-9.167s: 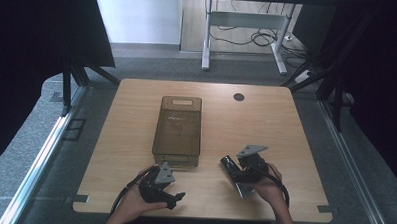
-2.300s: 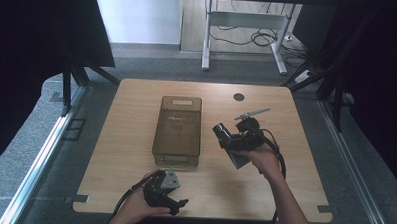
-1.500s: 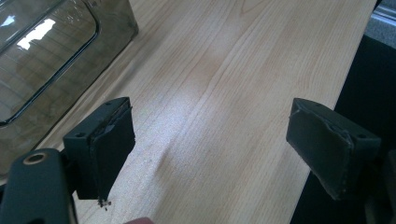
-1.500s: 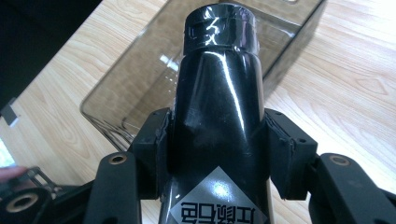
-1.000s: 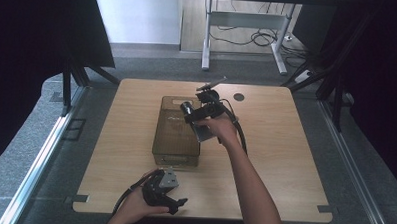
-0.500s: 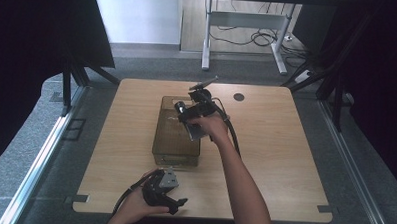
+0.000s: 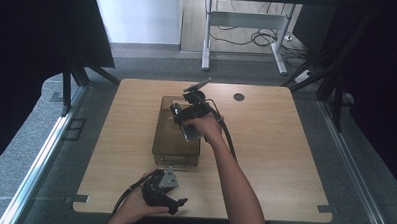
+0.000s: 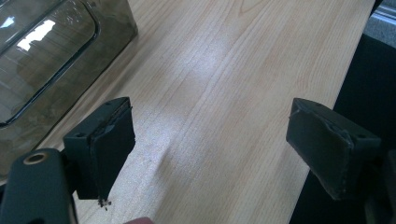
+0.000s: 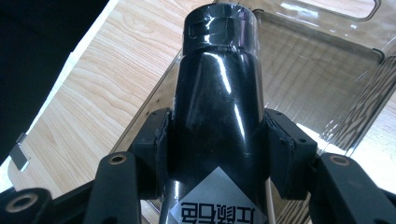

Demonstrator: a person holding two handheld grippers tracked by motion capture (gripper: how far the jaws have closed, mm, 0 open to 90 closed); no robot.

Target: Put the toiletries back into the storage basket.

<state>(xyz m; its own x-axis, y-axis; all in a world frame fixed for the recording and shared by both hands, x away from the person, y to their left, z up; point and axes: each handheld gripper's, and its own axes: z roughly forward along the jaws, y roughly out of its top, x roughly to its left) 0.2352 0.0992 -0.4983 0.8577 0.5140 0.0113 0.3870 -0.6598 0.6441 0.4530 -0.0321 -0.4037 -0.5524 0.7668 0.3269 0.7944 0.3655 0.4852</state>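
- Glossy black plastic makes up the tall, round-shouldered bottle [image 9: 217,107] at the centre of the right gripper view; its capped neck reaches the top of the frame, and the cap looks wrapped in black tape.
- A silver diamond-shaped label [image 9: 218,200] sits low on the bottle at the bottom centre, printed with dark characters that appear upside down and are cut off by the frame edge; I cannot read them.
- The right gripper [image 9: 217,149] has its two black jaws pressed against the bottle's sides, pinching it just below the shoulder.
- Behind the bottle, in the upper right of that view, lies the smoky, see-through plastic bin [image 9: 322,79], rectangular with ribbed walls and a handle slot at its far end.
- In the high view the right gripper [image 7: 179,114] is above the bin [image 7: 177,141] at the middle of the frame, with the person's right arm [image 7: 234,183] stretching up from the bottom edge.
- The bin stands on the light wooden table [image 7: 280,145], which has a small dark round hole [image 7: 238,97] at its upper right.
- The left gripper [image 7: 171,198] rests in the person's left hand [image 7: 135,207] at the lower left of the high view, near the table's front edge and just below the bin.
- In the left gripper view its jaws are spread wide with nothing between them, bare wood beneath, and a corner of the bin [image 8: 51,56] in the upper left.
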